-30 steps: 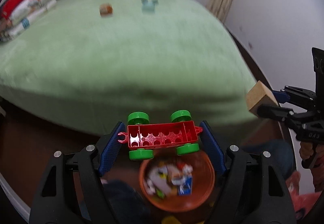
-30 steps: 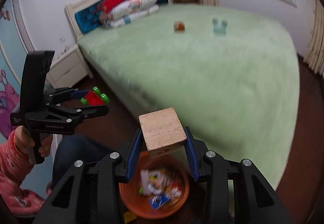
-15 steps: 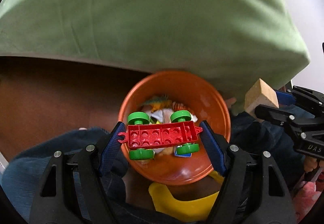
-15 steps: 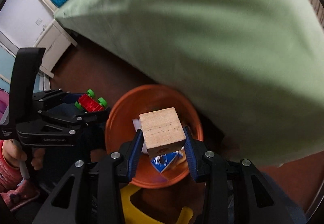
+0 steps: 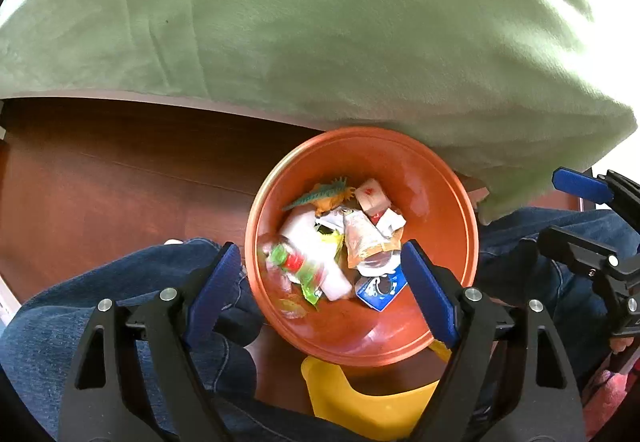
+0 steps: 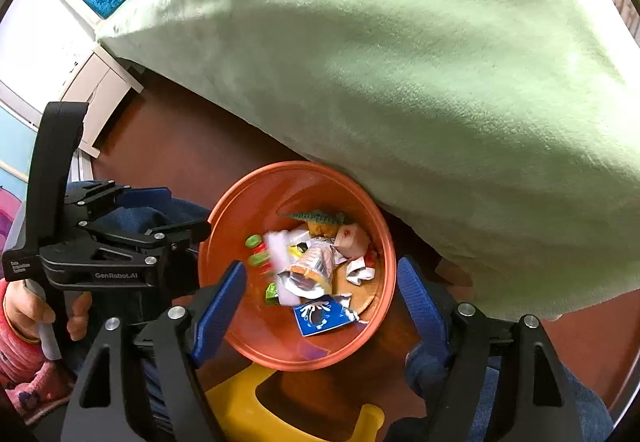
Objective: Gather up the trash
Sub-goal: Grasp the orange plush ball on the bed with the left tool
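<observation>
An orange bin (image 5: 448, 182) (image 6: 372, 222) stands on the dark wood floor at the bed's foot, holding wrappers, a blue carton piece (image 5: 380, 288) (image 6: 320, 316) and a toy dinosaur (image 5: 324, 194) (image 6: 320, 218). The red and green wheeled brick (image 5: 298, 266) (image 6: 260, 258) is a blur inside the bin. My left gripper (image 5: 320, 282) is open and empty above the bin. My right gripper (image 6: 320, 292) is open and empty above it too. The wooden block is not visible.
The green bed cover (image 5: 320, 22) (image 6: 440, 62) hangs over the bin's far side. A yellow stool (image 5: 360, 398) (image 6: 248, 402) sits just below the bin. The person's jeans (image 5: 100, 306) flank it. A white nightstand (image 6: 100, 82) stands at far left.
Both grippers tilted down over the bin and opened. The red wheeled brick left the left gripper and falls into the bin; the wooden block left the right gripper.
</observation>
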`<state>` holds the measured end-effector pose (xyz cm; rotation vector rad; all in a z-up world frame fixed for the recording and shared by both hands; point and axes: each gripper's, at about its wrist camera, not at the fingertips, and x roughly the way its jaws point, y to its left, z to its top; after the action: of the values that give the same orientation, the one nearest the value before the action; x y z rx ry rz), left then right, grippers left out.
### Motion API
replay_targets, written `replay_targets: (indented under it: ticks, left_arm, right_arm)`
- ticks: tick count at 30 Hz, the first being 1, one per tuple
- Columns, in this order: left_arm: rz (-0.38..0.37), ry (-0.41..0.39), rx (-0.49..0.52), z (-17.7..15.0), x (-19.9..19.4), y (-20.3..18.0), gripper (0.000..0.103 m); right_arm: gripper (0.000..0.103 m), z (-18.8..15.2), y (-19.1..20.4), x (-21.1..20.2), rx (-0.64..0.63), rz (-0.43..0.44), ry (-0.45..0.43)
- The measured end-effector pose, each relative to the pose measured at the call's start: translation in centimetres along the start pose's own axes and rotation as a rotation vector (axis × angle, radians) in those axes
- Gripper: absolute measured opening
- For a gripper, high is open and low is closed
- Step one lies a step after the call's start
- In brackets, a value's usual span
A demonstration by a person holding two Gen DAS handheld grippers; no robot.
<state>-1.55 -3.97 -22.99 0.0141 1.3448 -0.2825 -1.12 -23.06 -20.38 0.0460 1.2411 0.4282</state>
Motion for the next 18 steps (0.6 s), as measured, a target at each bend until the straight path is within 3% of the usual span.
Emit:
replay_targets:
  ticks: [12,18]
  left_arm:
    - [-0.014,-0.023,0.000,0.1,-1.6,0.0,0.080]
    - [-0.024,-0.182,0.025,2.6,-7.3,-0.1,0.080]
  right_arm:
    - [0.077,0.3,-0.4,-1.2,0.022,0.014,-0.038]
    - [0.078,2.2,0.4,-6.4,-0.006,0.046,-0.180]
